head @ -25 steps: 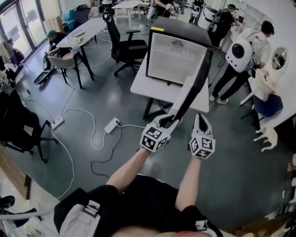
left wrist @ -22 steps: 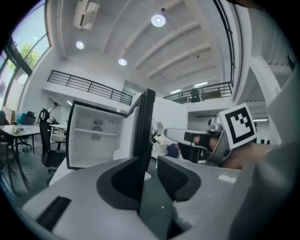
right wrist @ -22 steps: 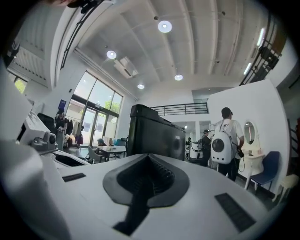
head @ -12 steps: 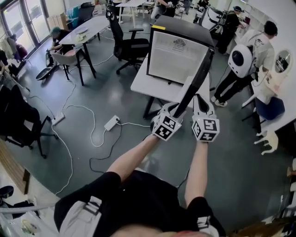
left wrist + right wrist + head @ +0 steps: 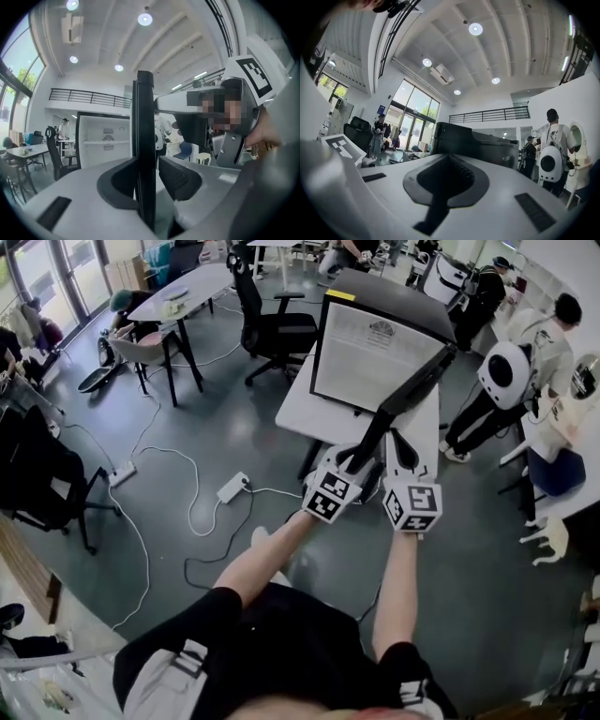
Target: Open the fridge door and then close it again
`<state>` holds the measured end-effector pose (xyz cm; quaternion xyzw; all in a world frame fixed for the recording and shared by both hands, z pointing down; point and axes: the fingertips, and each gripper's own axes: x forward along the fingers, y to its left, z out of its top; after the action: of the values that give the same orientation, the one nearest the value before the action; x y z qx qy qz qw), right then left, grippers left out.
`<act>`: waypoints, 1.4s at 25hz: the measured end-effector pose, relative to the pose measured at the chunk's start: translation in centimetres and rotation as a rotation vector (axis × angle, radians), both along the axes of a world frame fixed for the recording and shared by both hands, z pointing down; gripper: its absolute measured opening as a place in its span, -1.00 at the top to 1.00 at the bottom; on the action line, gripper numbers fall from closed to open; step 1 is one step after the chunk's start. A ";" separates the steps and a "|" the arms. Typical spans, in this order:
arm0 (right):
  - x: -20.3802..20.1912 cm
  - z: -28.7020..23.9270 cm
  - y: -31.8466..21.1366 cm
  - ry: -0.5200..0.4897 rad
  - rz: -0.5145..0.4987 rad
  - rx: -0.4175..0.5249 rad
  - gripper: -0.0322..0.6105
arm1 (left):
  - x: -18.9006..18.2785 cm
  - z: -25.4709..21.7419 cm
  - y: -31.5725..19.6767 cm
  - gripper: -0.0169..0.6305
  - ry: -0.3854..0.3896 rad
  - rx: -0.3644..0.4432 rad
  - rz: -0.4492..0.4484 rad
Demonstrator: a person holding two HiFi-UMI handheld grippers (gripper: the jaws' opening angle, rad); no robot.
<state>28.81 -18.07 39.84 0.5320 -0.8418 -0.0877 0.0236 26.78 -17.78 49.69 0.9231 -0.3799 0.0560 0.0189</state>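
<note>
A small black fridge (image 5: 375,348) with a white inside stands on a white table (image 5: 305,413). Its black door (image 5: 412,395) hangs partly open towards me. My left gripper (image 5: 354,457) straddles the door's free edge (image 5: 144,140). Its jaws have just been closing, with the door between them; one pad lies against the door and a thin gap shows at the other pad (image 5: 180,176). My right gripper (image 5: 403,444) is shut and empty just right of the door, by its outer side. In the right gripper view, the shut jaws (image 5: 447,180) face the fridge's black outside (image 5: 473,143).
A black office chair (image 5: 272,324) stands left of the table. White cables and a power strip (image 5: 230,488) lie on the grey floor at the left. A person with a white backpack (image 5: 511,371) stands at the right. More tables and people are behind.
Both grippers have moved forward towards the fridge, and the door has swung a little nearer to it. The right gripper has risen and come up beside the door.
</note>
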 end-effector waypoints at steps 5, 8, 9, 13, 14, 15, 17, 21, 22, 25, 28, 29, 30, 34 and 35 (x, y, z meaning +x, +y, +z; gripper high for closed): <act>-5.2 0.1 -4.1 -0.008 -0.028 0.036 0.92 | -5.3 -0.3 -4.6 0.61 0.045 0.036 0.008; -8.5 0.0 -7.4 -0.010 -0.025 0.049 0.92 | -8.4 -0.1 -8.2 0.60 0.069 0.043 0.039; -9.4 0.0 -8.5 -0.005 -0.019 0.044 0.92 | -9.2 0.0 -9.4 0.60 0.076 0.039 0.050; -12.2 -0.1 -13.5 -0.006 0.003 0.025 0.92 | -11.8 -0.3 -14.6 0.59 0.087 0.038 0.096; -12.9 -0.2 -14.8 -0.016 0.006 0.022 0.92 | -12.4 -0.3 -16.1 0.58 0.083 0.035 0.104; -13.6 -0.1 -16.0 -0.023 0.008 0.019 0.92 | -13.0 -0.3 -17.4 0.57 0.078 0.028 0.109; -14.7 0.2 -18.1 -0.026 0.011 0.014 0.92 | -13.9 0.0 -19.5 0.56 0.071 0.017 0.123; -15.8 0.0 -22.1 -0.014 0.046 0.033 0.92 | -15.1 -0.2 -23.8 0.55 0.074 0.017 0.168; -16.0 0.0 -23.2 -0.012 0.057 0.037 0.92 | -15.2 -0.2 -24.9 0.55 0.079 0.015 0.177; -16.6 0.2 -26.5 0.016 0.078 0.039 0.92 | -15.8 0.0 -28.3 0.54 0.082 -0.001 0.172; -16.9 0.0 -29.5 0.070 0.085 0.041 0.92 | -16.2 -0.2 -31.3 0.54 0.077 -0.031 0.126; -17.0 0.1 -30.3 0.087 0.089 0.034 0.92 | -16.3 -0.2 -32.1 0.54 0.072 -0.039 0.107; -17.0 0.4 -31.0 0.102 0.094 0.020 0.92 | -16.3 -0.1 -32.9 0.55 0.066 -0.043 0.088; -15.6 2.4 -33.8 0.162 0.157 -0.052 0.92 | -16.0 0.1 -36.0 0.63 0.060 -0.069 0.044; -15.1 2.8 -34.3 0.165 0.169 -0.064 0.92 | -15.9 0.1 -36.7 0.64 0.053 -0.074 0.039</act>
<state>13.72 -52.37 42.63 0.5912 -0.7914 -0.1022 0.1171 10.92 -54.45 49.79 0.9302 -0.3588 0.0460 0.0617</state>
